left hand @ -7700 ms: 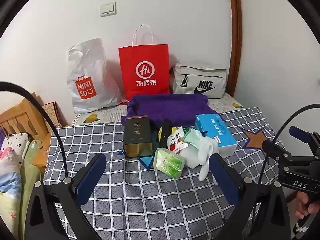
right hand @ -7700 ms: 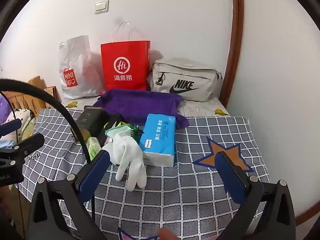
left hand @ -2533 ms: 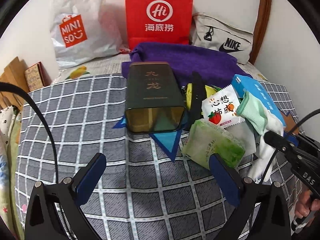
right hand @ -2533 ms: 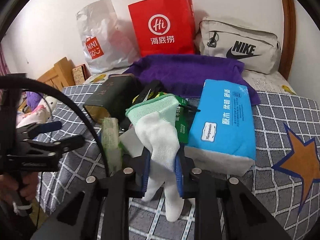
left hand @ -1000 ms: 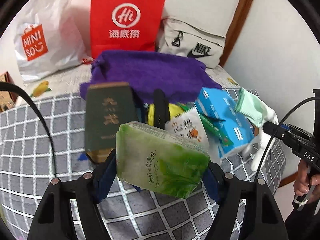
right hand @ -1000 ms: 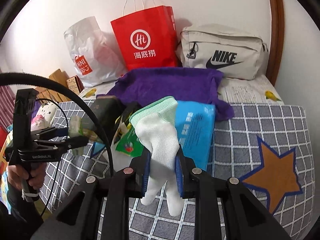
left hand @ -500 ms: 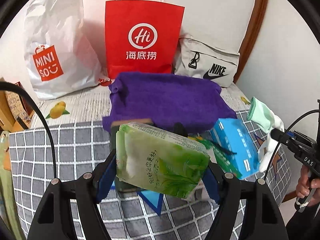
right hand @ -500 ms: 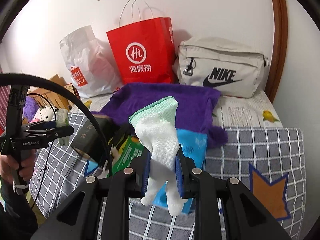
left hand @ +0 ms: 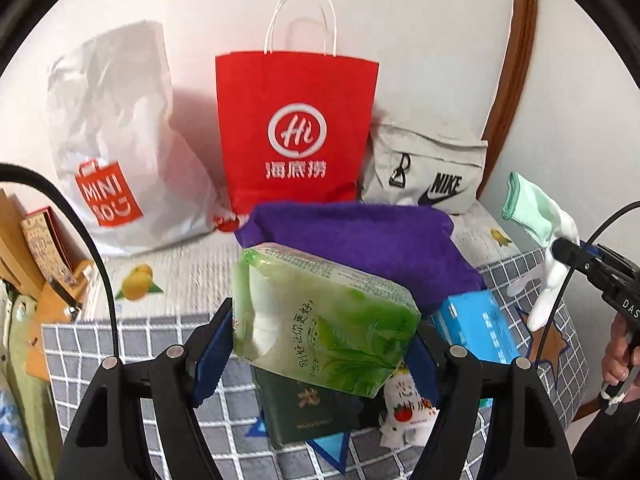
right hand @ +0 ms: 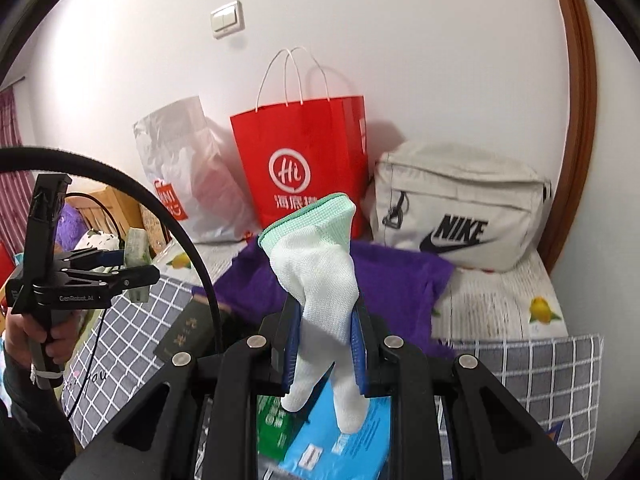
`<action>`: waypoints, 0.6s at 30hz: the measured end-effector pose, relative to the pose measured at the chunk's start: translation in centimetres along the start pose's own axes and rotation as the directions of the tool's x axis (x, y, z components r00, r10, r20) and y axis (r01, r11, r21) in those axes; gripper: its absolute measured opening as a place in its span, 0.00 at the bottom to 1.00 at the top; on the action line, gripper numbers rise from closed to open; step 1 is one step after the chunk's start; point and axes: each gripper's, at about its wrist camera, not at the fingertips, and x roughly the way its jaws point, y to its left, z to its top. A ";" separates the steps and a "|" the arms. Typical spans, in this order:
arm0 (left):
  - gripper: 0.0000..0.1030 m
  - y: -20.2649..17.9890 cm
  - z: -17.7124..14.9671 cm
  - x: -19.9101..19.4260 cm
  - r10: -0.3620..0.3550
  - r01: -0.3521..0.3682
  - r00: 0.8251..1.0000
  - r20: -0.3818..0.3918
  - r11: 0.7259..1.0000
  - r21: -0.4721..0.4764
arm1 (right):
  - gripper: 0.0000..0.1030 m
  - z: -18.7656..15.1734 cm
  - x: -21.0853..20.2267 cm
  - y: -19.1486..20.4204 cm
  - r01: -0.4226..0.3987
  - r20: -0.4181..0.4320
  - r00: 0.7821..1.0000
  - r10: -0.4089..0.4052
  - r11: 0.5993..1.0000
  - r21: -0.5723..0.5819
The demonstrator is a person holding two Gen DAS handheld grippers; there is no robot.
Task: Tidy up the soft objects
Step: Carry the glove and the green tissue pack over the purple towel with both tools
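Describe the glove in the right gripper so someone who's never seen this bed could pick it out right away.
Start at the red Hi paper bag against the wall. Directly in front of it, the right gripper pinches a white knit glove above the blue tissue pack. Its mint-green cuff points up and its fingers dangle down; nothing else here is white knit.

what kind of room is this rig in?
Most likely a home bedroom. The checked cloth lies over a printed bedsheet, shopping bags and a Nike bag lean on a white wall with a light switch, and a wooden bed frame stands nearby.
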 end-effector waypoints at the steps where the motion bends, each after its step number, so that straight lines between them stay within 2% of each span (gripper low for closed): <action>1: 0.73 0.1 0.3 -0.1 0.003 -0.003 1.000 0.005 1.000 0.003 | 0.22 0.4 0.2 0.0 0.004 0.001 1.000 -0.004 1.000 -0.003; 7: 0.73 0.9 1.8 0.5 0.031 -0.031 0.999 0.020 0.999 0.008 | 0.22 1.2 2.4 -0.5 0.016 -0.020 1.000 -0.017 1.000 -0.014; 18: 0.73 3.2 2.6 4.5 0.056 -0.057 0.998 -0.026 0.998 -0.031 | 0.22 1.1 8.7 -4.4 0.068 -0.118 0.991 -0.062 0.996 0.053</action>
